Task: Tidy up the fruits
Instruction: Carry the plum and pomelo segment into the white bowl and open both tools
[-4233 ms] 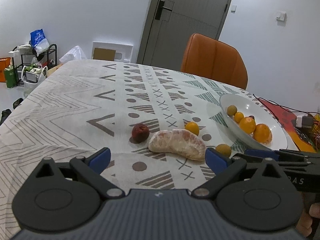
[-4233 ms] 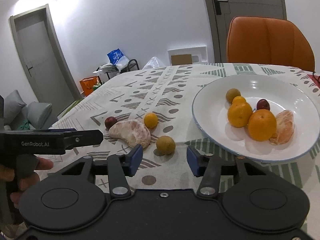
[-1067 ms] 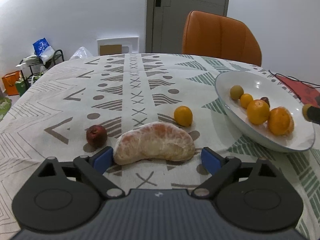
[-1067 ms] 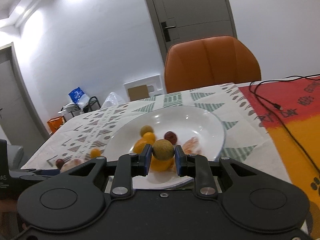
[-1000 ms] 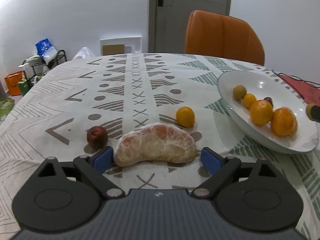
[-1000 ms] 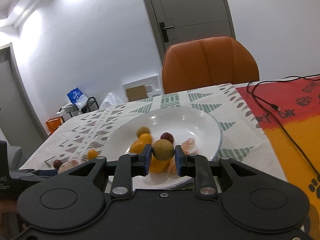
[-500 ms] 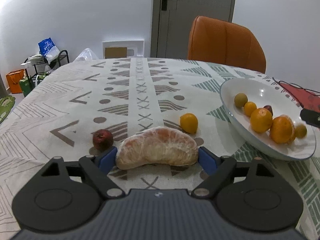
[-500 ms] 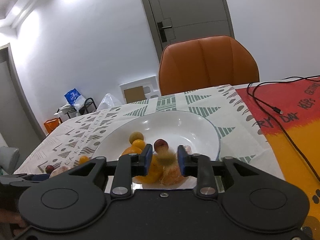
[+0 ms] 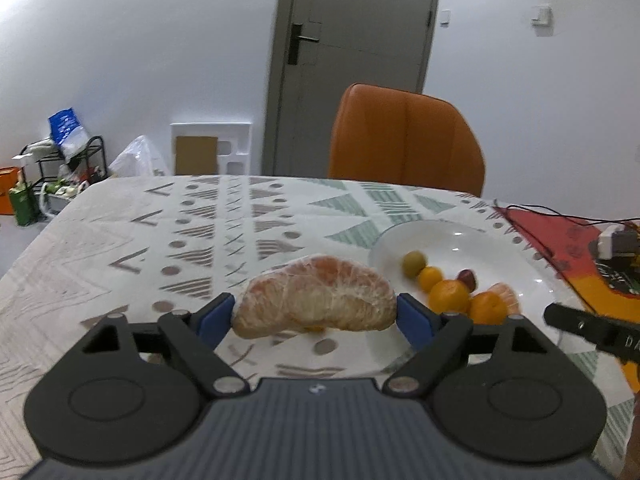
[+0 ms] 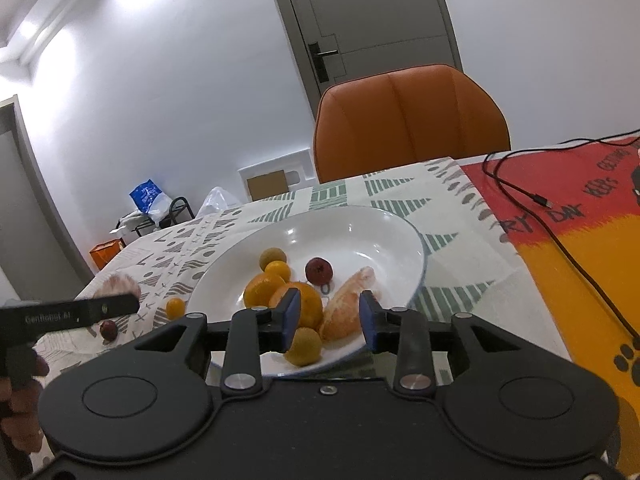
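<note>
My left gripper (image 9: 316,316) is shut on a big peeled pomelo segment (image 9: 314,299) and holds it above the patterned tablecloth, left of the white bowl (image 9: 516,252). My right gripper (image 10: 329,318) is open and empty above the near rim of the bowl (image 10: 408,236). A yellow-green round fruit (image 10: 305,347) lies in the bowl just below the right gripper's left finger. The bowl also holds oranges (image 10: 298,306), a peeled segment (image 10: 346,314), a small dark red fruit (image 10: 319,270) and a green fruit (image 10: 273,258). A small orange (image 10: 175,307) and a dark red fruit (image 10: 108,329) lie on the cloth.
An orange chair (image 9: 406,146) stands behind the table. A red and yellow mat (image 10: 580,232) with a black cable (image 10: 532,196) lies right of the bowl. A white adapter (image 9: 616,242) sits at the far right. The left gripper body (image 10: 68,312) shows at the right wrist view's left edge.
My left gripper closed on the pomelo segment and lifted it off the cloth. My right gripper opened and the yellow-green fruit dropped into the bowl.
</note>
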`<state>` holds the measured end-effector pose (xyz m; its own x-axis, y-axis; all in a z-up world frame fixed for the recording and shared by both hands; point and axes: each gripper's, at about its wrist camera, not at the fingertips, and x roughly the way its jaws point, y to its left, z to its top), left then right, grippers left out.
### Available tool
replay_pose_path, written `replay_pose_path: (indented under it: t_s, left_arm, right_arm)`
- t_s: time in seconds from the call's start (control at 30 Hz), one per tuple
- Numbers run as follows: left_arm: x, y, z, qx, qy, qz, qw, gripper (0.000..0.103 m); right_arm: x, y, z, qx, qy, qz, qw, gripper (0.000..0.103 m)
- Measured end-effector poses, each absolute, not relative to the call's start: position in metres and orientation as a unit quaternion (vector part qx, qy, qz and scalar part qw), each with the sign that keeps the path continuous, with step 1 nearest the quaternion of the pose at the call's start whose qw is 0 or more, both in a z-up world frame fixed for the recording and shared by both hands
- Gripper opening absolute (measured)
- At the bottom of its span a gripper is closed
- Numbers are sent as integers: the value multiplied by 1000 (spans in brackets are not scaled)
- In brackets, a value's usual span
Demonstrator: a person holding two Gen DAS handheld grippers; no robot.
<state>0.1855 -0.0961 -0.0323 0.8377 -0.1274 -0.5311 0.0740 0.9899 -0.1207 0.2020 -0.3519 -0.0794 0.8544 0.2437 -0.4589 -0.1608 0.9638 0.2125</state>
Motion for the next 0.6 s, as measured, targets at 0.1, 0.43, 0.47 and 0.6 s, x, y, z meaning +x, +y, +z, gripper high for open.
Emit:
replay_pose_path:
  t_s: [0.1,0.43,0.47,0.6]
  left_arm:
    - [187,-105,-30,-45,276,-64,958,86]
    - [200,-137,-30,-15,282,-111,953,86]
    - [201,-140,-31,-13,284,-115,952,86]
    - [203,-152,-34,-4,292,-130,947,86]
  right_arm:
    - [197,-356,-79,93,249,107,958,41]
    - [188,-359,-81,91,251,108,958,41]
    - [187,-359,-81,91,251,107,958,41]
    - [185,-362,-81,94,251,102,958,41]
